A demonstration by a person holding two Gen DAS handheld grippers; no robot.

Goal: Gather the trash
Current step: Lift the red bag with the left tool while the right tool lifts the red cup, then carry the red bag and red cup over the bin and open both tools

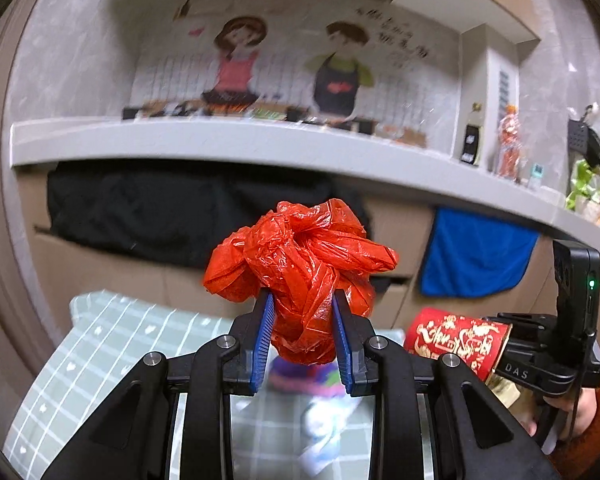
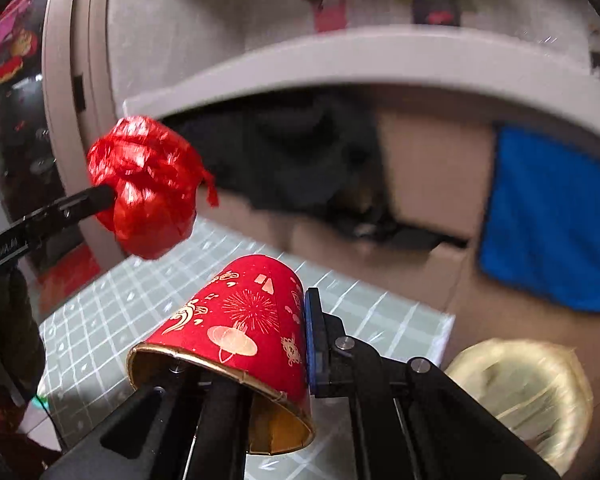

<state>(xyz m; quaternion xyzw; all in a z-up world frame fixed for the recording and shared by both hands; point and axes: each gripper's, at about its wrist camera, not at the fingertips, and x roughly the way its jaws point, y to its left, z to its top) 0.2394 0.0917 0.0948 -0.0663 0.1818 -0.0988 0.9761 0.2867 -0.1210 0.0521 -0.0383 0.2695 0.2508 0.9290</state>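
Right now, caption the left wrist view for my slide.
Left tool grips a crumpled red plastic bag above a checked tablecloth.

- One crumpled red plastic bag (image 1: 300,276), pinched between the blue pads of the left claw (image 1: 303,320).
- One red paper cup with gold print and gold lining (image 2: 244,328), lying on its side in the closed right claw (image 2: 260,344), which grips its wall.
- One round gold paper plate (image 2: 528,396), blurred, below and right of the right claw.
- One blue cloth (image 1: 476,256), hanging beyond and right of the left claw.
- One pale green checked table covering (image 1: 112,344), beneath both claws.
- Two cartoon figures on the wall poster (image 1: 292,64), above and behind the left claw.
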